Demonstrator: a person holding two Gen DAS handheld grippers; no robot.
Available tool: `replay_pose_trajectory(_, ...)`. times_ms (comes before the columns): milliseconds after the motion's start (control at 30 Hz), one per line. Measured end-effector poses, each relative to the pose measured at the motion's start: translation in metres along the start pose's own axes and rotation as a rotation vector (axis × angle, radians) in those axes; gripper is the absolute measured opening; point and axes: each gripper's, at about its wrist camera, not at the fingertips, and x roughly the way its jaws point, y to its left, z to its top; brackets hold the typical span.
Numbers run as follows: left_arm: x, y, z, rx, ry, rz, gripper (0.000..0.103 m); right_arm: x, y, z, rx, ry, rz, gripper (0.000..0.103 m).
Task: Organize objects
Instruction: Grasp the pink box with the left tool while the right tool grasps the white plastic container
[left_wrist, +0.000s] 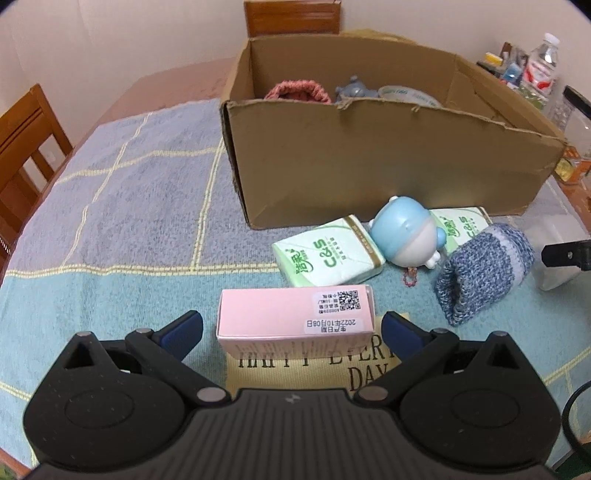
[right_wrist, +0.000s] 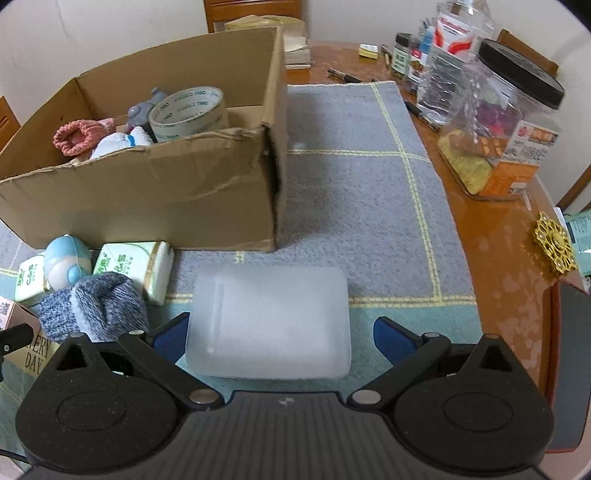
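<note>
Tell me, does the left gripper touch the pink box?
Apart. In the left wrist view, cloth shows between each finger of the left gripper and the pink box.

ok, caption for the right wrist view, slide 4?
Open right tongs straddle a frosted plastic box on the mat, cardboard box ahead-left.

A home dining room: wooden chairs (left_wrist: 26, 147) ring a round wooden counter (right_wrist: 491, 236) spread with a checked cloth (left_wrist: 122, 206); snack jars (right_wrist: 506, 122) and a water bottle (right_wrist: 450, 55) crowd its edge beside the cardboard box (right_wrist: 147, 184).
</note>
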Motion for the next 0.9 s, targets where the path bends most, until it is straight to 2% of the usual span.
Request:
replay_pose_trajectory(133, 0.004, -0.005, -0.004, -0.004, -0.023, -0.006, 0.102, 0.001, -0.003, -0.003, 0.006, 0.0, -0.008, 0.103)
replay_pose_trajectory(267, 0.008, -0.006, -0.005, -0.049, -0.019, -0.019, 0.102, 0.002, 0.001, -0.003, -0.005, -0.003, -0.001, 0.103)
replay_pose_trajectory(500, 0.011, -0.003, -0.005, -0.127, -0.032, 0.01, 0.102, 0.003, 0.003, -0.001, -0.022, -0.01, 0.011, 0.103)
replay_pose_trajectory(900, 0.013, 0.001, -0.003, -0.173, -0.036, 0.009, 0.088, 0.016, 0.008, 0.006, -0.007, -0.001, -0.016, 0.103)
